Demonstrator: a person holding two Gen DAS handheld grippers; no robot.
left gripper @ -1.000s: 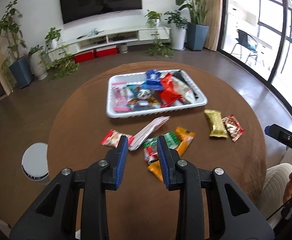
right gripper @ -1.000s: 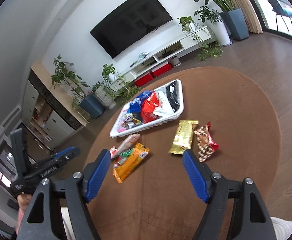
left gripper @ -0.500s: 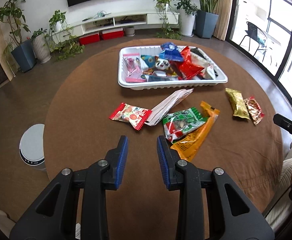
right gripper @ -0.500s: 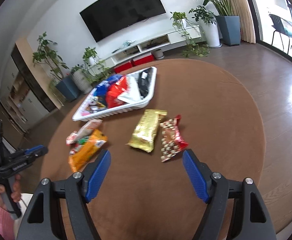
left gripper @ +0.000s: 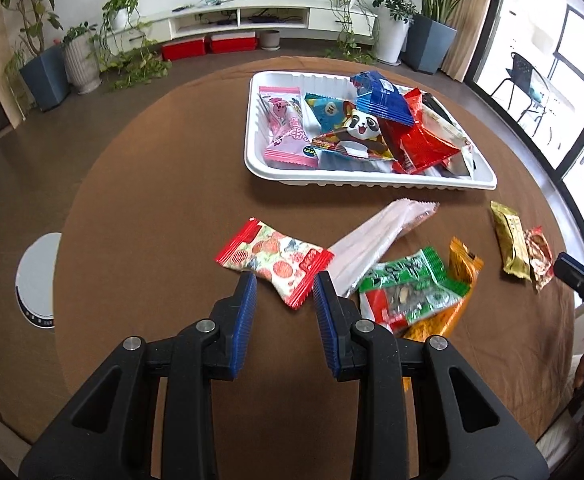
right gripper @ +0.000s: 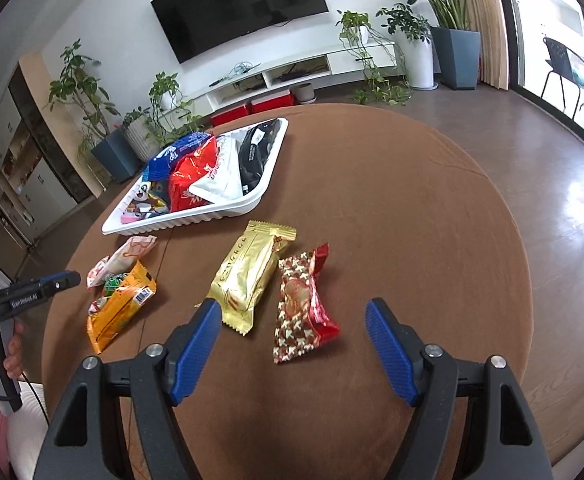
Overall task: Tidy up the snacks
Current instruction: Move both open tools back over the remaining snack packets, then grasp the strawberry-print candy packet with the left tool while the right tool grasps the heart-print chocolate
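Both grippers over loose snacks on table (left gripper: 163,208)
Left gripper (left gripper: 284,285) narrowly spread, empty, above strawberry packet (left gripper: 274,261); right gripper (right gripper: 294,312) spread wide near red packet (right gripper: 302,312).

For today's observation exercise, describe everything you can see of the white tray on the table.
The white tray is a shallow rectangular dish, plastic by its look, with ribbed walls and a flat rim. It sits level on the brown round table, on the far half from the tools. It holds a heap of snack packets, pink, blue, red, white, black and one with a panda. No tool touches it; the loose packets beside it lie apart.
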